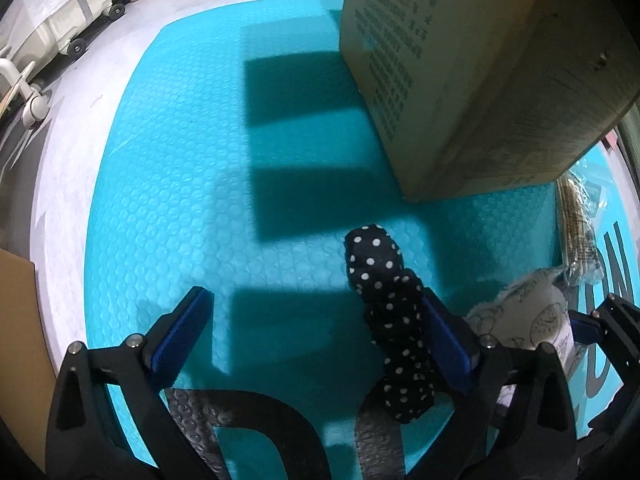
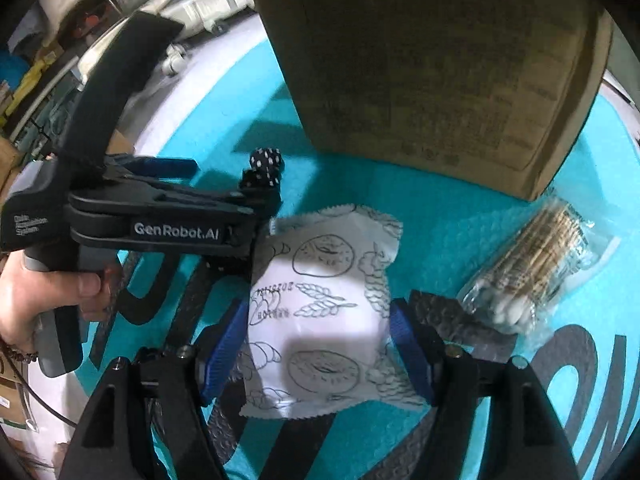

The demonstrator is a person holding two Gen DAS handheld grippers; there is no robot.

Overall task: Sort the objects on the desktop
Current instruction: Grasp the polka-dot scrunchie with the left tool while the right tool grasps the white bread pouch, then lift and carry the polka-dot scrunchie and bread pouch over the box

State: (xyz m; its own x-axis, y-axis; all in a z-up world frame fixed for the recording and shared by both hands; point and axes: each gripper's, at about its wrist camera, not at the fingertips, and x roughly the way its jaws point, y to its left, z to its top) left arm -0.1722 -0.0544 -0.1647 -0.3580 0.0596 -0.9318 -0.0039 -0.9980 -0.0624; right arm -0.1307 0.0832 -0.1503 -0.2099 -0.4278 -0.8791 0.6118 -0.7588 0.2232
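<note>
A black fabric band with white dots (image 1: 384,280) lies on the turquoise bubble mat (image 1: 180,200). My left gripper (image 1: 316,300) stands wide open around it. The band rests against the right blue pad (image 1: 444,340) and the left pad is far from it. In the right wrist view the band (image 2: 266,168) shows at the tip of the left gripper (image 2: 236,176). A white snack packet (image 2: 328,248) printed with bread drawings sits between the pads of my right gripper (image 2: 318,308). Both pads press its sides and it is pinched at the waist.
A tall cardboard box (image 1: 460,80) (image 2: 440,60) stands on the mat just beyond both grippers. A clear bag of cotton swabs (image 2: 532,264) lies to the right of the packet. A person's hand (image 2: 40,292) holds the left gripper's handle. White wheeled furniture (image 1: 60,20) stands far left.
</note>
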